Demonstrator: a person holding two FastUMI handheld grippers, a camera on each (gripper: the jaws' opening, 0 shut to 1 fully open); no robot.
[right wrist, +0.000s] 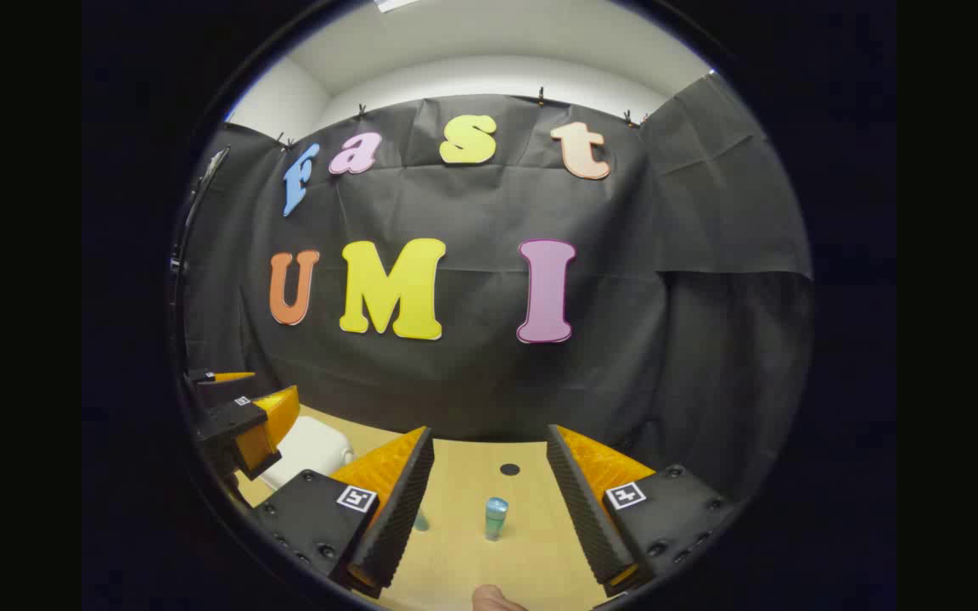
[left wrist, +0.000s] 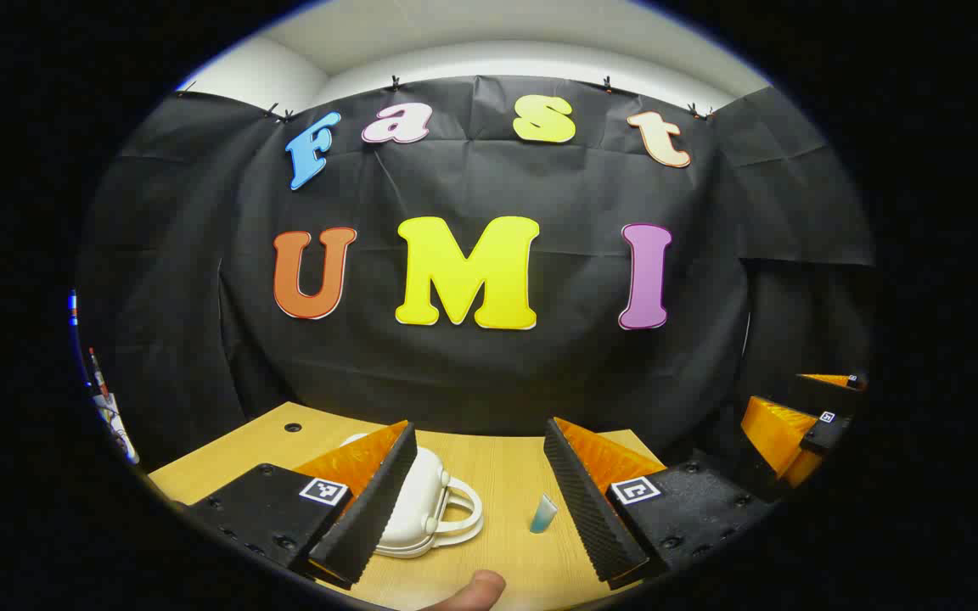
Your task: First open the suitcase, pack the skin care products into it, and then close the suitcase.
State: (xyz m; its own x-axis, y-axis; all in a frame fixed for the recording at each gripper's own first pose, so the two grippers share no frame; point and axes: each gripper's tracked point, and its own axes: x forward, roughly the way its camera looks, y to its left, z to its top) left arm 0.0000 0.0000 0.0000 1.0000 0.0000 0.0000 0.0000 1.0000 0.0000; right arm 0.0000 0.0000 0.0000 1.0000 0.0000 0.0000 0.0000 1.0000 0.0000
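Observation:
A small white suitcase (left wrist: 421, 501) with a loop handle lies closed on the wooden table (left wrist: 497, 475), partly behind my left gripper's left finger. A pale blue tube (left wrist: 542, 514) stands just right of it, between the fingers. My left gripper (left wrist: 476, 441) hangs open above the table with nothing in it. In the right gripper view a blue-green bottle (right wrist: 496, 518) stands upright on the table (right wrist: 472, 552), between the open fingers of my right gripper (right wrist: 489, 441). The suitcase (right wrist: 311, 450) sits at the left there, behind the left gripper (right wrist: 243, 407).
The black cloth wall rises right behind the table's far edge. A round hole (left wrist: 293, 427) marks the tabletop at far left, and another hole (right wrist: 509, 468) lies beyond the bottle. The right gripper (left wrist: 803, 416) shows at the right edge of the left gripper view. A fingertip (left wrist: 476, 591) pokes in below.

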